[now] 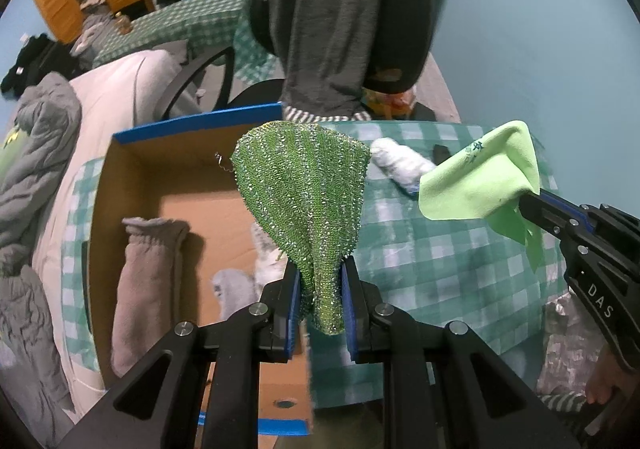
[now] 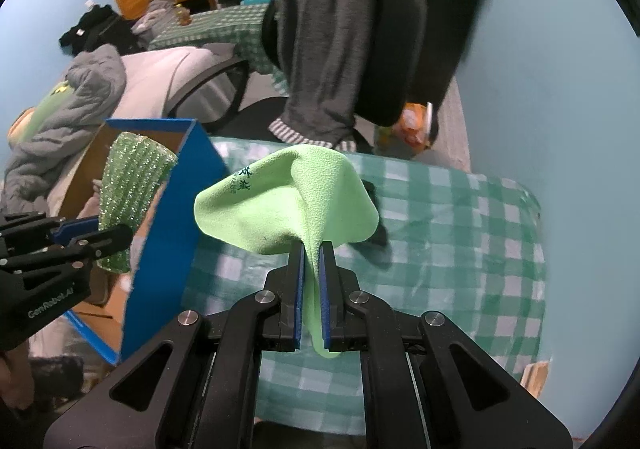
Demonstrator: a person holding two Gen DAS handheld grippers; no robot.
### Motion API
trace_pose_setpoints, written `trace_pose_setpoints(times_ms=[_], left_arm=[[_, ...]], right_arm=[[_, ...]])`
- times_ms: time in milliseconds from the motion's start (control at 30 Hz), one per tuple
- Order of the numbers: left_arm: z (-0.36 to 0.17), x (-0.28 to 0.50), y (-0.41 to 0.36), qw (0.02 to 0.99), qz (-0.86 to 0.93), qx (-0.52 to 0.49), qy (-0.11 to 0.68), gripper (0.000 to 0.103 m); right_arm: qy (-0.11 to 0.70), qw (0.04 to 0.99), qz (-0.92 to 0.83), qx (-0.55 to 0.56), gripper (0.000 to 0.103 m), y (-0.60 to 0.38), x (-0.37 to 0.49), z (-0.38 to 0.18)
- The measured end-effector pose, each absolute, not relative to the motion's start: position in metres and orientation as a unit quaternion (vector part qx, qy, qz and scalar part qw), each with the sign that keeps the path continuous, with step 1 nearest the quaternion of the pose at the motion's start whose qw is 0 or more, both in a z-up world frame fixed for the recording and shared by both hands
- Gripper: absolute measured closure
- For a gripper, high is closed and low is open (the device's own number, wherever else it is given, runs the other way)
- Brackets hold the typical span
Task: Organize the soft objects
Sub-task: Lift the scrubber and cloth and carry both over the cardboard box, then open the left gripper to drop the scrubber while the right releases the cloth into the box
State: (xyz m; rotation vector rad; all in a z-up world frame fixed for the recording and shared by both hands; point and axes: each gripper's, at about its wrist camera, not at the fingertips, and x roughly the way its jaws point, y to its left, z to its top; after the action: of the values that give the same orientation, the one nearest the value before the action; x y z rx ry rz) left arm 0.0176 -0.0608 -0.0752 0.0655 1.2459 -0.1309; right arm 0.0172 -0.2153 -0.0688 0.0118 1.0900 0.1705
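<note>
Left gripper (image 1: 320, 269), pinching a glittery green cloth (image 1: 302, 185) by its lower end, cloth fanned out above the fingers. Seen from the left wrist: cloth over the edge between an open cardboard box (image 1: 132, 177) with blue rim and the table (image 1: 440, 257) under a green-checked cover. Inside the box: a grey sock (image 1: 140, 289) against the left wall and pale fluffy items (image 1: 236, 285) on the floor, too blurred to identify. On the table beyond the cloth: a white fluffy roll (image 1: 400, 163), lying flat, with a small dark object (image 1: 440, 153) just beside it.

Right gripper (image 2: 311, 249), pressed together on a light green cloth (image 2: 288, 197) with dark printed characters near one edge; cloth draped over the fingertips, a narrow tail hanging down between the fingers. Held over the table (image 2: 460, 249), just beside the blue outer wall of the box (image 2: 168, 233).

In the right wrist view: left gripper (image 2: 92, 233) at the left edge, its glittery cloth (image 2: 128, 185) over the box opening. In the left wrist view: right gripper (image 1: 528, 205) at the right edge, with its light green cloth (image 1: 480, 177) above the table.

Behind the table: a black chair (image 1: 404, 21) with a grey garment (image 1: 332, 29) hung over its back. Farther back: piled clothing and orange cabinet doors.
</note>
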Motion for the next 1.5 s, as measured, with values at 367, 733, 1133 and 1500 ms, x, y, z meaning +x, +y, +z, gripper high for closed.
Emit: trace_pose_setpoints(times_ms=[367, 733, 1133, 1500], left_arm=[[-0.071, 0.013, -0.007, 0.813, -0.014, 0.001, 0.583, 0.085], [-0.072, 0.005, 0.04, 0.813, 0.024, -0.022, 0.582, 0.085], [-0.079, 0.003, 0.085, 0.807, 0.056, -0.038, 0.586, 0.085], [-0.098, 0.015, 0.103, 0.795, 0.066, -0.04, 0.602, 0.084]], right_arm=[[0.51, 0.848, 0.141, -0.021, 0.097, -0.157, 0.031, -0.06], [0.506, 0.839, 0.194, -0.051, 0.097, -0.092, 0.038, -0.06], [0.507, 0.824, 0.241, -0.078, 0.097, -0.029, 0.046, -0.067], [0.529, 0.804, 0.261, -0.072, 0.097, 0.002, 0.064, -0.082]])
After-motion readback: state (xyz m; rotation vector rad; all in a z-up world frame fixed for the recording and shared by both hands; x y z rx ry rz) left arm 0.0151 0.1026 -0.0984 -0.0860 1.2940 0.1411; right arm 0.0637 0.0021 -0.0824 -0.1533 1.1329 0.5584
